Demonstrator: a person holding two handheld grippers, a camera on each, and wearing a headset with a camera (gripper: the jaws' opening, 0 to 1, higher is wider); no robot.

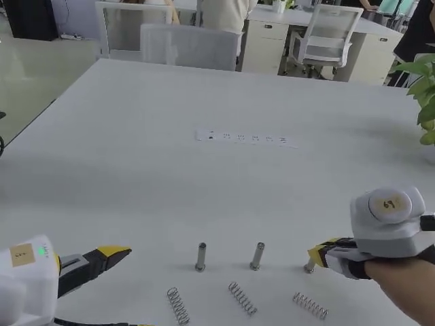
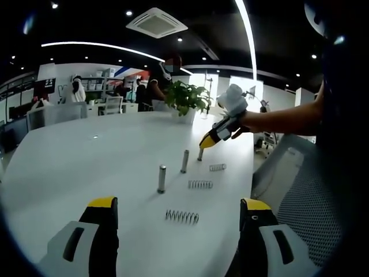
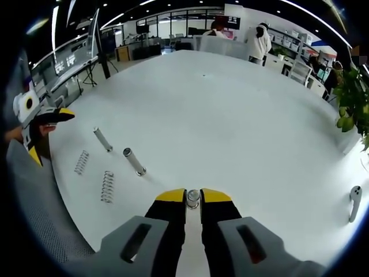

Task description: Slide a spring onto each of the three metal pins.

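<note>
Head view looks down on a white table point(image 1: 136, 149) where three metal pins stand upright in a row near the front edge: the left pin point(image 1: 200, 257), the middle pin point(image 1: 257, 255) and the right pin point(image 1: 310, 267). Just in front of each pin a spring lies on its side, loose on the tabletop: the left spring point(image 1: 178, 305), the middle spring point(image 1: 242, 298) and the right spring point(image 1: 310, 305). None of them is on a pin. The right gripper point(image 1: 317, 257) is at the right, with its yellow tips at the right pin. In the right gripper view its jaws are drawn in on either side of that pin's top, clamping it (a thin slot shows between the tips where the pin sits). The left gripper point(image 2: 179, 203) sits low at the left of the head view, well apart from the pins and springs, and holds nothing. In the left gripper view its jaws stand wide apart, and the left spring lies on the table just beyond them. Farther back a flush socket strip point(image 1: 246, 138) is set in the tabletop, and a green plant point(image 1: 425, 95) leans in at the right edge.
</note>
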